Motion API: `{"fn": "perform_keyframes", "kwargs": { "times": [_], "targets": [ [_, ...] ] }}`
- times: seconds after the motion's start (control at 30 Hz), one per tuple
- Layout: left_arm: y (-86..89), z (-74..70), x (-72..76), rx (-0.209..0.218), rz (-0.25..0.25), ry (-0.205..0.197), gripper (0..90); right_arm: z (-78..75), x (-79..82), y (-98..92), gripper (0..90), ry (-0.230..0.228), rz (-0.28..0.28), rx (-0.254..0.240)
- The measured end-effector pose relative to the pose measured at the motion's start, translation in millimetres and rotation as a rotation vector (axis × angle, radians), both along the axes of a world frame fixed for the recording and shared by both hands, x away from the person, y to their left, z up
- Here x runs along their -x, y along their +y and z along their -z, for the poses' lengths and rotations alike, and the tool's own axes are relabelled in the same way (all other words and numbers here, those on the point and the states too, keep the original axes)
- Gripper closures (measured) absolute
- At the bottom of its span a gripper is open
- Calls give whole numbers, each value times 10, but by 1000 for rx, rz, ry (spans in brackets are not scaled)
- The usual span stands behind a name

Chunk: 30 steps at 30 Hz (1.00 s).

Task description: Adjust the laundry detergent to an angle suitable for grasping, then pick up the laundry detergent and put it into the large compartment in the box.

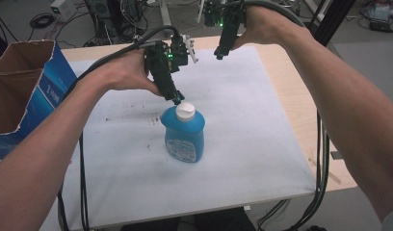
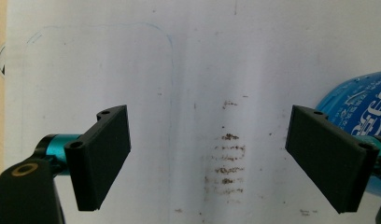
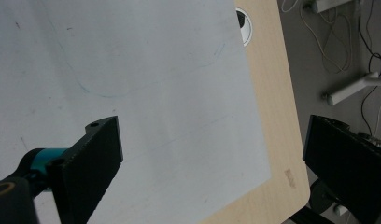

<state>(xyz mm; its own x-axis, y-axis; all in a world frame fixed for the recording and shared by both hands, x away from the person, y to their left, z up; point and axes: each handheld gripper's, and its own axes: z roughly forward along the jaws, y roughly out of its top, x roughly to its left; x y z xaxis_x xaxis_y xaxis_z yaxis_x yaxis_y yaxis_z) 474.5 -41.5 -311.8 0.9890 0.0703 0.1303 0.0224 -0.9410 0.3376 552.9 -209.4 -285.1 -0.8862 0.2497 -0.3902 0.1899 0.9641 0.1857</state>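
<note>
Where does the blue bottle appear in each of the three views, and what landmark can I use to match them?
High view: the blue bottle stands upright at the centre of the white sheet, below the left tool.
Left gripper view: the bottle is at the right edge, partly behind the right-hand jaw.
Right gripper view: not in it.
Shared landmark: the white sheet; it appears in all three views.

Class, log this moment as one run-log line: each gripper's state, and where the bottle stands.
left gripper: open, just above cap | right gripper: open, raised, empty | blue bottle: upright on white sheet, cap on
</note>
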Motion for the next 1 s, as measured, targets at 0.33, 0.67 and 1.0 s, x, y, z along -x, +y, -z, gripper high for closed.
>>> {"fn": "perform_keyframes", "kwargs": {
  "times": [0.33,0.67,1.0],
  "targets": [
    [54,-32,10,-6,-9,-9,141,-19,34,13,39,-2,-3,-1],
    [318,-96,-4,-2,-38,1,141,-32,68,-14,39,-7,-13,11],
    [696,-371,185,46,-20,-11,142,-40,89,9,39,-10,-24,14]
  ]
}}
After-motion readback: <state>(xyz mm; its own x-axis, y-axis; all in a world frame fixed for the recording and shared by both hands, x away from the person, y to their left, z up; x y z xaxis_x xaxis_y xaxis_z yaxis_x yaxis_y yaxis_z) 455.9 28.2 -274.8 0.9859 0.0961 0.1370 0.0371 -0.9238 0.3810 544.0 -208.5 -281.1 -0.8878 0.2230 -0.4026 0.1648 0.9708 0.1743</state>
